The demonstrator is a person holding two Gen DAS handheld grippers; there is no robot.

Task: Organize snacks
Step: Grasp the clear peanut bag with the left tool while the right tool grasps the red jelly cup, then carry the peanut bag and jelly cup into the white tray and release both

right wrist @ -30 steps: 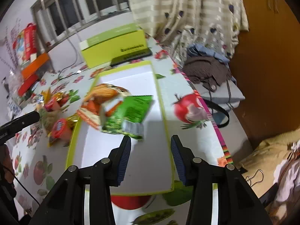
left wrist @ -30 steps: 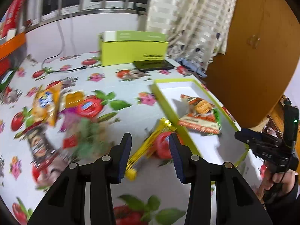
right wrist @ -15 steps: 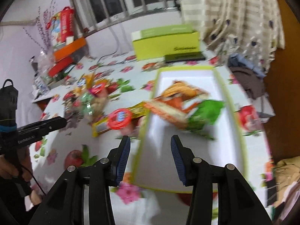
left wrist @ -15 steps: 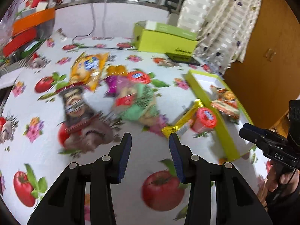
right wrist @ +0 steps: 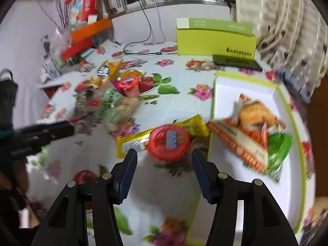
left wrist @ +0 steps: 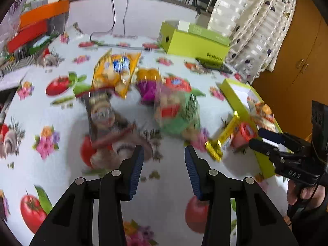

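Left wrist view: the left gripper (left wrist: pixel 164 157), jaws apart and empty, hangs over a blurred heap of snack bags (left wrist: pixel 143 98) on the flowered tablecloth (left wrist: pixel 51 164).

Right wrist view: the right gripper (right wrist: pixel 164 160), its jaws opening with nothing between them, faces a red-lidded jelly cup (right wrist: pixel 168 141) lying on a yellow wrapper (right wrist: pixel 135 141), just beside the green-rimmed tray (right wrist: pixel 225 184) holding orange and green packets.

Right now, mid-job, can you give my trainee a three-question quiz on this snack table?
1. True or false: the right gripper already grips the red-lidded cup.
2. Where does the green packet lie? A) inside the white tray B) on the tablecloth C) on the green box
3. What lies partly under the red-lidded cup?

Key:
1. False: its jaws are opening, empty, just short of the cup.
2. A
3. The yellow wrapper.
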